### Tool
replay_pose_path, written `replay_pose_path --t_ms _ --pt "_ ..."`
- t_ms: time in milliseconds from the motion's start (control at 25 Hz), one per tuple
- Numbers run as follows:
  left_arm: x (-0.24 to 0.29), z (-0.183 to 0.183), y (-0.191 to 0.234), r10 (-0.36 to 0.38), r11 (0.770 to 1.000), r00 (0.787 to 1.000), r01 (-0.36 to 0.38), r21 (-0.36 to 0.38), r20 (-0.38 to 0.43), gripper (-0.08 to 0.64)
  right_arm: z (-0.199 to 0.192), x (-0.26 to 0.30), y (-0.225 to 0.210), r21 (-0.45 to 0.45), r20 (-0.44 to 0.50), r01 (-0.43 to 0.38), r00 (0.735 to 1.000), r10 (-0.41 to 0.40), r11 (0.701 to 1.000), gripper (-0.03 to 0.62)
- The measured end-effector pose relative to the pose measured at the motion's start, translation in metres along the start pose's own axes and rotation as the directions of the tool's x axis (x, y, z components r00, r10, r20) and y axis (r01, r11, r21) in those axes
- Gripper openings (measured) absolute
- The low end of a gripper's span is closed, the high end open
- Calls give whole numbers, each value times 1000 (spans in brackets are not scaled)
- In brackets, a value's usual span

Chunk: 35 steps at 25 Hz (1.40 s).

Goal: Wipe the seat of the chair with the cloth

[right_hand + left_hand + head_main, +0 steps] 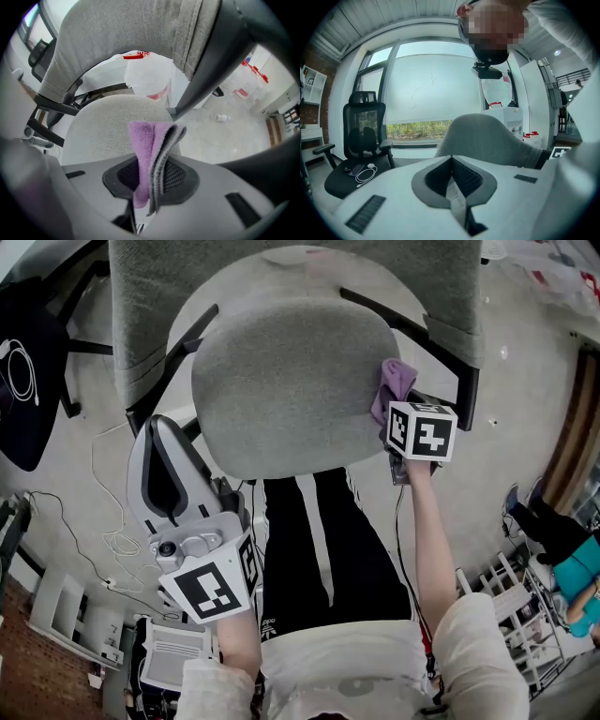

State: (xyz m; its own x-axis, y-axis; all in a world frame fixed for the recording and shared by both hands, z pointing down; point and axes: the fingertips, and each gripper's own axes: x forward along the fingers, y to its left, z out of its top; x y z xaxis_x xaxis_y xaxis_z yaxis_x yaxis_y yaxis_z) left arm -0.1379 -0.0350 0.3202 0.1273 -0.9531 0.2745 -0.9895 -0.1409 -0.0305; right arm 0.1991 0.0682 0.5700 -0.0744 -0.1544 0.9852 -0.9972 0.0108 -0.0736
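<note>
The cloth [146,149], purple with a grey-edged fold, stands doubled between the fingers [174,174] of the right gripper [150,183]. These are closed on its lower part. Its upper folds rise free above the fingertips, and a short tail hangs below the pinch. In the head view the cloth [397,383] lies at the right edge of the chair seat [281,381], overlapping the grey upholstery there. It is just inside the black armrest [448,351], and whether it presses on the fabric cannot be told. The right gripper's marker cube [422,430] sits just beside the cloth, on the side nearer the person.

The seat is round-cornered and grey, with the grey backrest [150,306] rising at its far side. The person's legs, in black trousers with white stripes [319,540], stand against the seat's near edge.

The left gripper [161,432] is held apart from the seat, off its near-left corner. In its own view its fingers [464,176] are brought together with nothing between them. Beyond them appear the grey chair's back [487,138] and a black office chair [363,136] with a white cable [365,174] on its seat. In the right gripper view a white plastic bag [147,75] shows on the floor beyond the seat.
</note>
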Motion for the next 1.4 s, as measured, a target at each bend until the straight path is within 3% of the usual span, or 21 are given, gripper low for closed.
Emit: replay_pose_path --t_ms 400,640,760,840,920,1040,1160,1200,1280,1400 --pt "2 -3 2 6 1000 1000 -6 -3 -5 12 28 -48 43 -45 141 -109 983 115 993 86" --pt "5 0 0 5 1000 1000 -5 -5 1 12 46 -66 80 -56 206 -205 955 212 977 86" --pt "5 0 -1 6 1000 1000 -6 -5 5 12 46 -66 109 -90 204 -285 933 298 954 86" --pt "4 -1 -1 11 1000 1000 -11 -5 2 12 36 -60 145 -144 164 -373 904 394 917 86" --pt "4 -3 -1 16 1000 1000 -16 -9 -1 12 19 -56 190 -193 100 -479 859 502 857 86" --pt "3 -3 3 27 1000 1000 -27 -10 0 12 -16 -44 263 -230 -5 -634 759 650 738 86" --pt "-4 -1 19 73 997 997 -73 11 -3 12 -53 -28 325 -182 -89 -755 651 754 630 86" --pt "-7 -1 26 91 996 996 -91 18 -5 12 -62 -24 340 -157 -106 -778 625 773 608 86" --pt "-12 -1 39 121 992 993 -121 32 -8 12 -74 -19 364 -134 -128 -800 599 790 585 86" --pt "-20 -4 55 158 986 987 -158 45 -14 12 -86 -11 384 -161 -158 -798 601 783 580 86"
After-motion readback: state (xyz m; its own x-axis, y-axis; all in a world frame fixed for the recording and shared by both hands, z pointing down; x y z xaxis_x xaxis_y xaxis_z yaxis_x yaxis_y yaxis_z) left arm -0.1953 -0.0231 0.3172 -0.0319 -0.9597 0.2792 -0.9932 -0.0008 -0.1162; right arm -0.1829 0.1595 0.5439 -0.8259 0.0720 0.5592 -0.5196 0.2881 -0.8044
